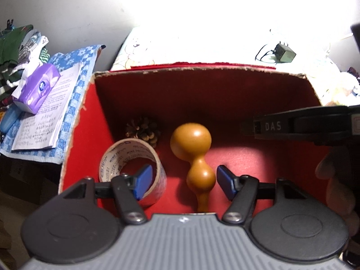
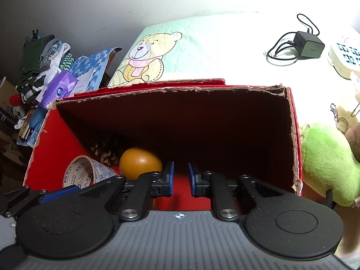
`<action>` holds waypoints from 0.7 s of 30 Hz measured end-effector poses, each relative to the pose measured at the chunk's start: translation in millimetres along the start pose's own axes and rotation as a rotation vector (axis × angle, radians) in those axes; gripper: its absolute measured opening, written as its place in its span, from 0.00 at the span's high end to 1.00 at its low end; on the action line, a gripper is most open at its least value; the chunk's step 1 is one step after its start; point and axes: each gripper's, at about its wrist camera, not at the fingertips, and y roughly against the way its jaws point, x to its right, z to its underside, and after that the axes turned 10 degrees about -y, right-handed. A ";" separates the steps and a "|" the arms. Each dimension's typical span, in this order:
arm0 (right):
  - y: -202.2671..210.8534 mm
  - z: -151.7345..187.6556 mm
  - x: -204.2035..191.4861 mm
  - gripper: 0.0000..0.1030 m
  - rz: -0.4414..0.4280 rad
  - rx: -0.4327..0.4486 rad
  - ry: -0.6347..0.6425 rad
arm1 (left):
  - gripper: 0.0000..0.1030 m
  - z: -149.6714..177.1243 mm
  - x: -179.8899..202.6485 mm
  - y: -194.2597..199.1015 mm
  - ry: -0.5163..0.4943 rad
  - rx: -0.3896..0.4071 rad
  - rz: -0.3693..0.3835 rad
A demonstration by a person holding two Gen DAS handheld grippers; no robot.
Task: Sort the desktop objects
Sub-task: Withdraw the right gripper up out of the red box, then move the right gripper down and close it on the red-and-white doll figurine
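Note:
An open red cardboard box [image 1: 198,69] holds a pine cone [image 1: 144,130], a roll of tape [image 1: 132,168] and an orange wooden gourd [image 1: 191,139]. My left gripper [image 1: 184,180] hangs open inside the box. The gourd's narrow end lies between its blue pads [image 1: 225,180], and neither pad presses on it. In the right wrist view my right gripper [image 2: 181,177] hovers over the box [image 2: 171,90]. Its pads leave only a narrow gap, with nothing between them. To its left are the gourd [image 2: 139,163], the pine cone [image 2: 105,150] and the tape [image 2: 87,171].
A purple tissue pack [image 1: 38,85] and papers lie on a blue cloth to the left. Behind the box a charger with its cable [image 2: 309,43] sits on a bear-print cover [image 2: 146,54]. A green plush toy [image 2: 326,164] leans against the box's right wall.

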 end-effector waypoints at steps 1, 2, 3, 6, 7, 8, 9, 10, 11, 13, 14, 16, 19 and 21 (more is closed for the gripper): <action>0.2 0.0 0.2 0.84 0.000 0.001 0.000 | 0.33 1.6 -2.8 2.9 0.004 0.005 0.007; 0.8 -0.2 1.1 0.84 -0.003 0.005 -0.003 | 0.31 2.6 -5.6 5.4 0.013 0.008 0.018; 1.9 -0.3 2.4 0.84 -0.007 0.012 -0.010 | 0.29 3.6 -8.3 7.6 0.023 0.012 0.030; 6.0 -0.3 7.5 0.84 -0.016 0.036 -0.043 | 0.25 7.6 -20.0 19.0 0.056 0.044 0.050; 8.3 0.3 8.7 0.84 -0.024 0.049 -0.052 | 0.23 9.3 -23.2 23.6 0.064 0.060 0.050; 11.5 1.2 10.0 0.84 -0.032 0.067 -0.061 | 0.18 11.1 -26.3 28.7 0.068 0.079 0.050; 15.1 2.5 11.1 0.84 -0.037 0.090 -0.068 | 0.13 13.2 -30.0 34.0 0.074 0.097 0.050; 18.9 4.3 12.2 0.84 -0.043 0.113 -0.076 | 0.12 15.7 -33.6 39.2 0.080 0.115 0.050; 22.5 6.4 13.5 0.83 -0.051 0.132 -0.085 | 0.12 18.9 -37.1 44.3 0.086 0.128 0.051; 29.4 11.8 16.1 0.80 -0.082 0.156 -0.109 | 0.13 24.9 -42.6 53.1 0.097 0.144 0.052; 33.2 15.1 17.3 0.80 -0.104 0.164 -0.122 | 0.16 26.6 -44.8 56.2 0.104 0.149 0.051; 42.7 20.9 17.8 0.80 -0.147 0.187 -0.132 | 0.19 31.6 -48.4 61.8 0.111 0.156 0.054; 62.7 28.4 15.7 0.80 -0.209 0.239 -0.116 | 0.19 41.8 -46.3 73.1 0.110 0.177 0.048; 75.2 32.4 14.2 0.80 -0.256 0.256 -0.098 | 0.19 48.8 -41.8 79.2 0.099 0.187 0.039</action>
